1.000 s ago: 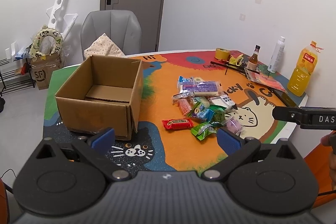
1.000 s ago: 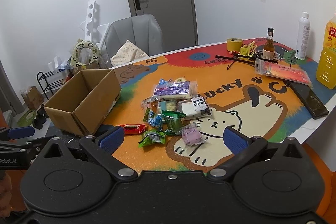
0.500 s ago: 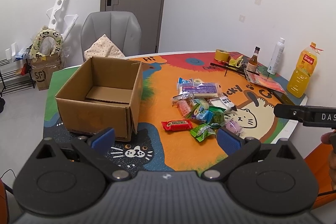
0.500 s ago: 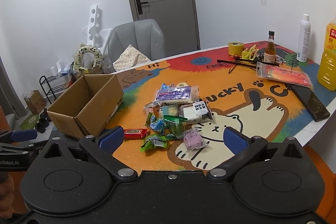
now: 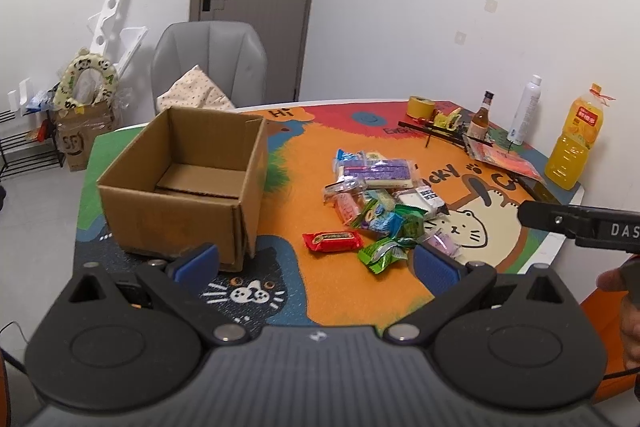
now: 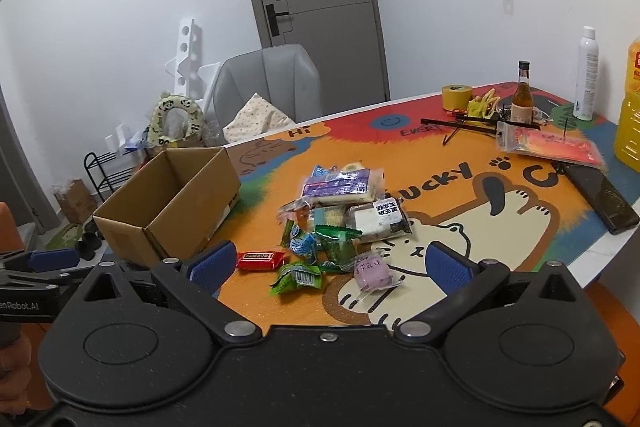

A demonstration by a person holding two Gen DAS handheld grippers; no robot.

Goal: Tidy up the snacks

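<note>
Round table with a bright cartoon-cat printed cover, orange in the middle. An open-topped brown cardboard box stands on its left part, upright, nothing visible inside but its bottom flaps. Well apart from the box, near the table's middle, lies the heap of wrapped snacks: a flat purple-and-white packet at the far end, a clear packet with a black-and-white label beside it, blue and green sachets overlapping below. A red rectangular bar wrapper lies apart on the box side; a crumpled green sachet and a small pale purple packet sit at the near edge. Along the far right edge: a yellow plastic jug, a white spray can, a brown glass bottle.

Left gripper: blue pads wide apart, holding nothing, raised over the near edge. Right gripper: likewise spread wide, holding nothing, above the snacks' near side.
</note>
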